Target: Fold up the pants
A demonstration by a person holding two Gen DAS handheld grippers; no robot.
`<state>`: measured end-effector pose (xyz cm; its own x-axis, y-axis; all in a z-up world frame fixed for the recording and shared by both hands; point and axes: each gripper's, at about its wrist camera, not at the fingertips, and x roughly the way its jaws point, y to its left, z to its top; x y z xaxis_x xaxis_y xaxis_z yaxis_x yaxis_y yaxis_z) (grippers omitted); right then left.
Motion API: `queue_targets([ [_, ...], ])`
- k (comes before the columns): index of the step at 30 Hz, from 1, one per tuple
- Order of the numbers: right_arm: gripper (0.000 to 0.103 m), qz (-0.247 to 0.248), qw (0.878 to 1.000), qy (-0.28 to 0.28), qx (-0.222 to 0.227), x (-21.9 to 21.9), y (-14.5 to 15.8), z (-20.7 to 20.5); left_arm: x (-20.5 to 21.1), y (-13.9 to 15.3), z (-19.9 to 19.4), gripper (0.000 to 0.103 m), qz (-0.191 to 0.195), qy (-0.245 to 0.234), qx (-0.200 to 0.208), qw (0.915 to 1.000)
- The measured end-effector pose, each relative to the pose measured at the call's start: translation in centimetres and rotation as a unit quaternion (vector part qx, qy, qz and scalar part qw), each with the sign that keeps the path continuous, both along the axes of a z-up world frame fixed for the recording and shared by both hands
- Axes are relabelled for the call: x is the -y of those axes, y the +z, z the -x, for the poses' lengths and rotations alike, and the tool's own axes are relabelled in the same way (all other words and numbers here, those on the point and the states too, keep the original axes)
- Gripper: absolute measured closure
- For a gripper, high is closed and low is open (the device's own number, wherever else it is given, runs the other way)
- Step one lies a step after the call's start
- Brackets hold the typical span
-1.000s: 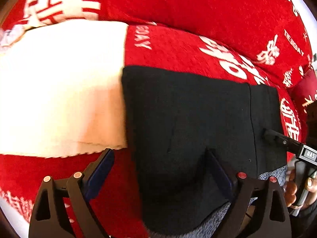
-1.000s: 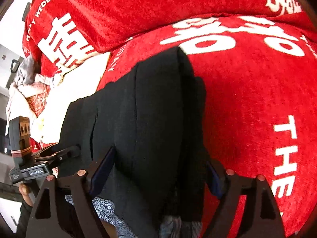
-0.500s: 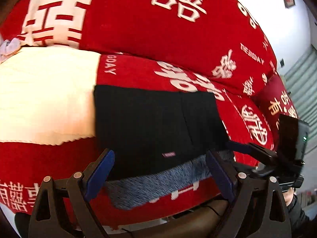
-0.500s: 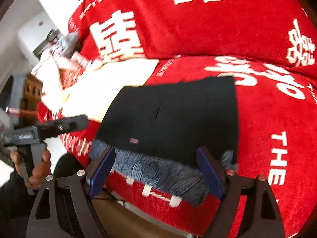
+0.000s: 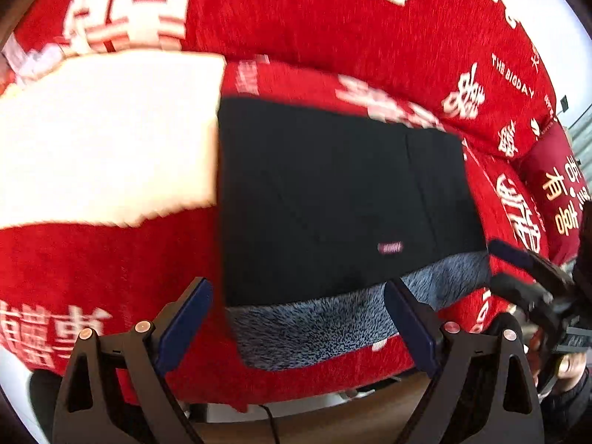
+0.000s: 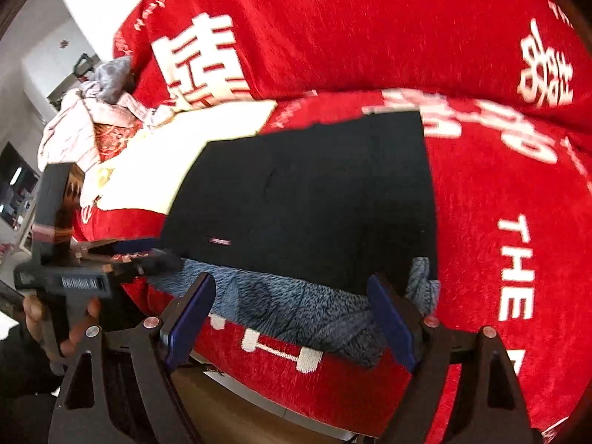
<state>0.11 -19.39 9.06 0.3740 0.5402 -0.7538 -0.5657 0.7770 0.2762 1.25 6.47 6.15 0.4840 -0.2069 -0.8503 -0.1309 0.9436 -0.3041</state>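
Note:
The black pants [image 5: 333, 199] lie folded into a flat rectangle on the red sofa seat [image 5: 103, 259], with their grey fleecy lining [image 5: 318, 329] showing along the near edge. They also show in the right wrist view [image 6: 314, 203]. My left gripper [image 5: 298, 327] is open and empty, hovering in front of the near edge. My right gripper [image 6: 290, 318] is open and empty, also in front of the near edge. The right gripper shows at the right of the left wrist view [image 5: 525, 281], and the left gripper at the left of the right wrist view [image 6: 140, 259].
A cream towel [image 5: 103, 140] lies on the seat left of the pants. Red cushions with white characters [image 5: 333, 18] form the sofa back. A pile of clothes [image 6: 92, 118] sits at the far left. A wooden floor [image 6: 240, 414] lies below the sofa's front edge.
Both grippers have pulled back from the pants toward the sofa's front edge. The pants, held up close a second ago, now lie flat and folded on the seat.

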Motion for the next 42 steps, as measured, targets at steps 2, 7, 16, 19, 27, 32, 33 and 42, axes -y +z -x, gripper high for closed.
queue_targets([
  [2,0.016,0.005,1.0,0.009,0.016,0.1,0.3,0.8,-0.1,1.0,-0.1,0.009,-0.024,0.013,0.013,0.9995],
  [7,0.015,0.012,1.0,-0.008,-0.017,0.5,-2.0,-0.2,0.4,-2.0,-1.8,0.009,-0.117,0.036,-0.065,0.9903],
  [16,0.013,0.022,0.999,0.009,0.021,0.1,0.6,-0.7,-1.8,0.0,-3.3,0.006,-0.064,0.054,-0.056,0.9949],
  [19,0.011,0.032,0.998,0.008,0.048,-0.6,2.2,-2.8,-2.8,1.5,-5.9,0.006,-0.076,0.071,-0.048,0.9934],
  [27,0.011,0.051,0.998,-0.003,0.037,-4.3,2.6,-11.9,-6.0,0.6,-12.7,0.006,-0.071,0.114,-0.106,0.9853],
  [32,0.011,0.077,0.996,-0.004,-0.036,-5.8,-0.9,-15.4,-6.5,-2.4,-13.4,0.006,-0.074,0.116,-0.145,0.9799],
  [33,0.01,0.078,0.996,-0.006,-0.048,-5.9,-1.5,-15.8,-6.6,-2.7,-13.5,0.006,-0.068,0.117,-0.147,0.9798],
  [42,0.001,0.12,0.99,0.01,-0.067,-7.0,-4.3,-16.0,-6.5,-3.9,-14.2,0.0,-0.073,0.107,-0.161,0.9784],
])
